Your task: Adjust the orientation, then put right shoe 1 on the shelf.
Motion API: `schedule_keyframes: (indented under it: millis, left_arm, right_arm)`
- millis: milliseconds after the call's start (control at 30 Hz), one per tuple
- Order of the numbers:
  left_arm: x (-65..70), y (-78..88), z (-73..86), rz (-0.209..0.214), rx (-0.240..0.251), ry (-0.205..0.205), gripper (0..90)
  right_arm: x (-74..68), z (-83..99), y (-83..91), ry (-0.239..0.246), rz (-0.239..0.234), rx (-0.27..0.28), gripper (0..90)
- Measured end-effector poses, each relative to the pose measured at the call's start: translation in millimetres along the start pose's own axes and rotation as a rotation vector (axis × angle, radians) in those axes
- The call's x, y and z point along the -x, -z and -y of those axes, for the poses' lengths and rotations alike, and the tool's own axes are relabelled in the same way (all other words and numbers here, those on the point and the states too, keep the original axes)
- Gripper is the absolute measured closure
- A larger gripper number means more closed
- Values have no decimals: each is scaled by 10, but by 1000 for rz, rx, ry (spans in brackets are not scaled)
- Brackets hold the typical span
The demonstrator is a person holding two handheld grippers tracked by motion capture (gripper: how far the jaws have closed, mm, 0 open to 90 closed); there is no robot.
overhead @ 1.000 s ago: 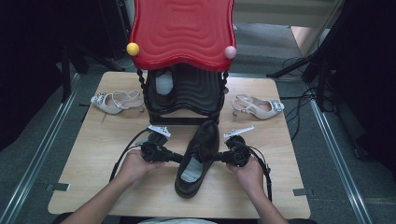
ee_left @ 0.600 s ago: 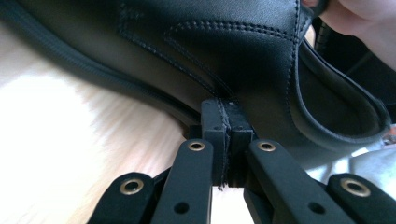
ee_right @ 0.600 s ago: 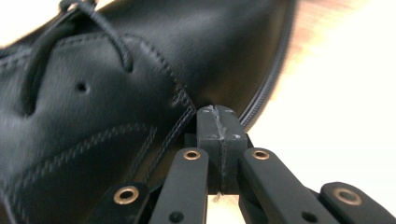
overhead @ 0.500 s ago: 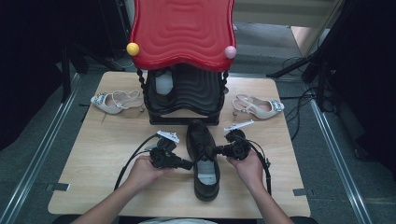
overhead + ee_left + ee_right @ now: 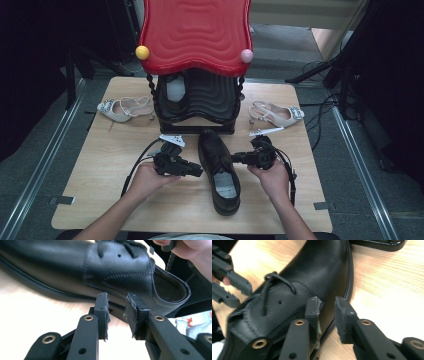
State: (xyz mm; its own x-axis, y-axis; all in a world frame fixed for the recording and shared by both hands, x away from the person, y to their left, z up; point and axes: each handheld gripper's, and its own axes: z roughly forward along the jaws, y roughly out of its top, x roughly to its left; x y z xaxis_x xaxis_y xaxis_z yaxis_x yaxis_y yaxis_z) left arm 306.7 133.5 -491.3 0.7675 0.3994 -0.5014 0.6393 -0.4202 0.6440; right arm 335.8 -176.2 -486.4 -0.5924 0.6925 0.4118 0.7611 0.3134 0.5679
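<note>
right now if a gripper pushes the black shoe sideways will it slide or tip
The shoe would probably slide: it lies flat on its long sole on the smooth table. Its leather looks stiff, so it should hold shape. The glossy upper may be slippery for the jaws.

Wooden table (image 5: 125, 200), grey floor (image 5: 40, 145), dark surroundings
</note>
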Motion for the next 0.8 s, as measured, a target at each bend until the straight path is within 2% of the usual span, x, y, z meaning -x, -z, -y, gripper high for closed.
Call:
schedule_keyframes:
  millis: [133,200,300,433,500,667,800]
  left_arm:
    - [-6,108,-21,-23,20,-1,685]
    - [-10,165,-37,-23,27,7,720]
    - [-14,242,-75,6,40,-8,826]
    - [10,311,-140,-16,33,-26,877]
    - [12,344,-177,-28,25,-25,890]
    - [44,468,-258,-28,50,-34,895]
    - [61,562,-364,-26,51,-46,894]
  right_arm:
    - [-26,14,50,-24,-34,11,673]
    - [-61,17,74,-32,-43,12,666]
    - [-123,21,117,-26,-43,2,658]
    - [-203,29,188,-31,-37,-8,652]
    - [-238,30,233,-38,-38,-12,652]
    - [-340,47,349,-45,-45,-19,650]
    - [-445,51,418,-45,-62,-29,641]
